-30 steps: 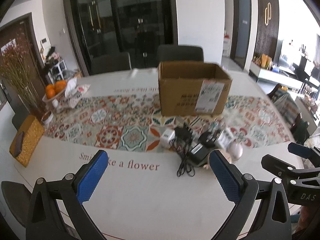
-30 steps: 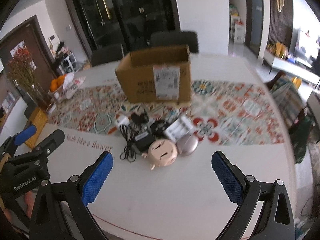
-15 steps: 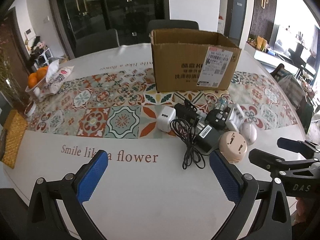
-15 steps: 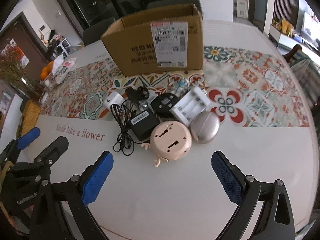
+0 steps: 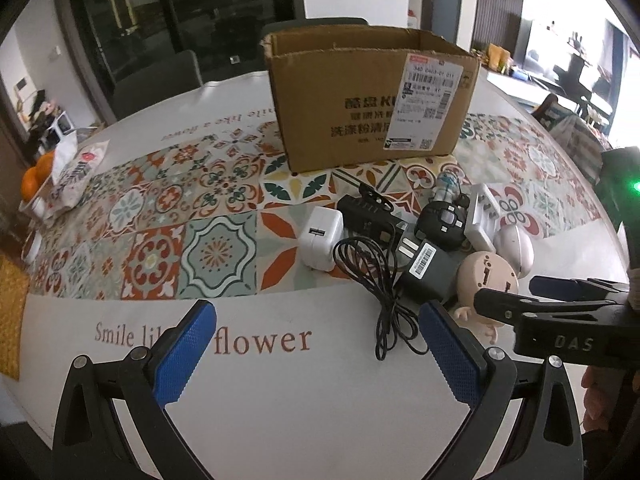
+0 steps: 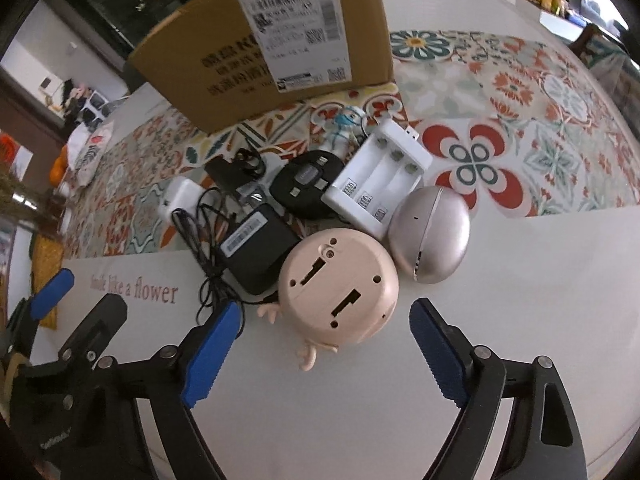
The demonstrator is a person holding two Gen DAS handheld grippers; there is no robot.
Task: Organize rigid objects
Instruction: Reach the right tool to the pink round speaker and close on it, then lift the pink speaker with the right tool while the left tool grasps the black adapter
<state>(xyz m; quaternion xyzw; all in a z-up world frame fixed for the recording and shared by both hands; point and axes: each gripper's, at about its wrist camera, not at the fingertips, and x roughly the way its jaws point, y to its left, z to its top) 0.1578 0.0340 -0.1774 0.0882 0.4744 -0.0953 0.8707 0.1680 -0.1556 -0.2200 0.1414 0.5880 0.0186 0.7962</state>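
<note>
An open cardboard box (image 5: 372,96) stands on the patterned runner; it also shows in the right wrist view (image 6: 272,44). In front of it lies a pile: white USB charger (image 5: 320,242), black adapter with cord (image 6: 256,248), round black device (image 6: 306,184), white battery charger (image 6: 378,178), pink round toy (image 6: 338,284), silver egg-shaped case (image 6: 430,238), small figurine (image 6: 344,126). My right gripper (image 6: 324,338) is open, its fingers either side of the pink toy's near edge. My left gripper (image 5: 316,350) is open and empty, just short of the cord.
A snack bag (image 5: 76,172) and oranges (image 5: 38,172) sit at the table's far left. A woven yellow box (image 5: 12,308) lies at the left edge. Chairs (image 5: 156,76) stand behind the table.
Both grippers have moved forward and down toward the pile. The pink toy now lies between my right fingers. Both stay open.
</note>
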